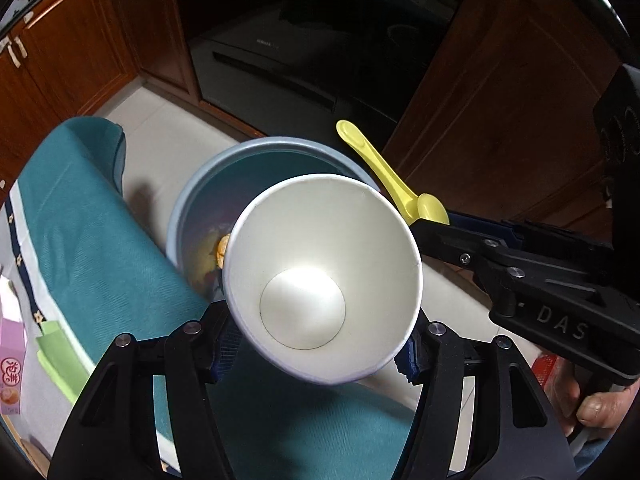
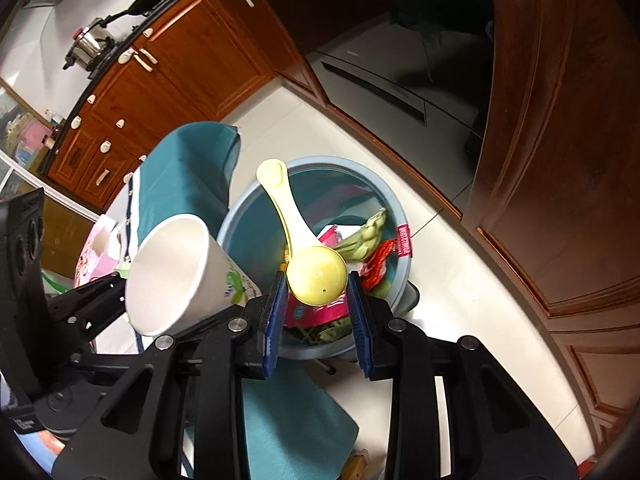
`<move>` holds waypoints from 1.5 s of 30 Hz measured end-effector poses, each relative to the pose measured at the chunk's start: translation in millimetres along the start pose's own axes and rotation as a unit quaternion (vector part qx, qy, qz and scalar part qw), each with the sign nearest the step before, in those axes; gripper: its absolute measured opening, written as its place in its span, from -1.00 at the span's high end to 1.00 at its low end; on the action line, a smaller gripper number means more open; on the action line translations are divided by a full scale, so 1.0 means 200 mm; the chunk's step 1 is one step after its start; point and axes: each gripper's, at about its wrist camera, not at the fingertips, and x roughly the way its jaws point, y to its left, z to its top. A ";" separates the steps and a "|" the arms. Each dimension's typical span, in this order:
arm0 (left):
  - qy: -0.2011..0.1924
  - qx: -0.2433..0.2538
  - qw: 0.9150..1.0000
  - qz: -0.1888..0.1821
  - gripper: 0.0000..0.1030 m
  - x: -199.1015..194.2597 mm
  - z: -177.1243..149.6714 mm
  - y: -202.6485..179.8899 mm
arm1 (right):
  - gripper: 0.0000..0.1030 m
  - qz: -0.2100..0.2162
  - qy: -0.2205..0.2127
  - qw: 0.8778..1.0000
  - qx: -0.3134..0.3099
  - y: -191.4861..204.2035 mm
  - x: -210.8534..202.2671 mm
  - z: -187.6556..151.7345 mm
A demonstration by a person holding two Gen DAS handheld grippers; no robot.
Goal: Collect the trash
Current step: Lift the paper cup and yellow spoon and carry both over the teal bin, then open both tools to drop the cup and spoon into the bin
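My left gripper (image 1: 316,352) is shut on a white paper cup (image 1: 320,276), empty inside, held over the light blue trash bin (image 1: 188,200) on the floor. The same cup (image 2: 172,276) shows at the left of the right wrist view, with a printed pattern on its side. My right gripper (image 2: 318,316) is shut on the bowl of a yellow plastic spoon (image 2: 316,270), whose handle reaches out over the bin (image 2: 236,224). The spoon (image 1: 384,176) also appears at the bin's right edge in the left wrist view. Wrappers and green scraps (image 2: 360,248) lie in the bin.
A table edge with a teal cloth (image 1: 92,232) lies left of the bin. Wooden cabinets (image 2: 176,64) and a dark appliance (image 1: 304,40) stand behind it, and a wooden door panel (image 2: 560,160) is to the right. A pink box (image 2: 96,252) sits on the table.
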 end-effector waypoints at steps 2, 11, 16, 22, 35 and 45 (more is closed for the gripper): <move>0.006 0.005 1.000 0.003 -0.22 0.06 0.02 -0.01 | 0.43 -0.003 0.004 1.000 0.001 -0.03 0.02 0.02; 0.017 0.013 1.000 0.006 -0.22 0.19 0.09 0.02 | 0.43 -0.008 0.014 1.000 0.003 -0.06 0.11 0.08; 0.019 0.007 1.000 0.005 -0.22 0.19 0.07 0.05 | 0.43 -0.010 0.020 1.000 0.001 -0.06 0.15 0.09; 0.019 0.003 1.000 0.001 -0.23 0.20 0.07 0.05 | 0.43 -0.012 0.018 1.000 -0.001 -0.06 0.15 0.11; 0.028 0.009 0.999 0.038 -0.49 0.19 0.07 0.07 | -0.64 -0.011 0.010 1.000 0.015 -0.01 0.11 0.13; 0.011 0.001 1.000 0.022 -0.49 0.09 0.03 0.07 | -0.65 -0.020 0.014 1.000 0.019 0.01 0.05 0.09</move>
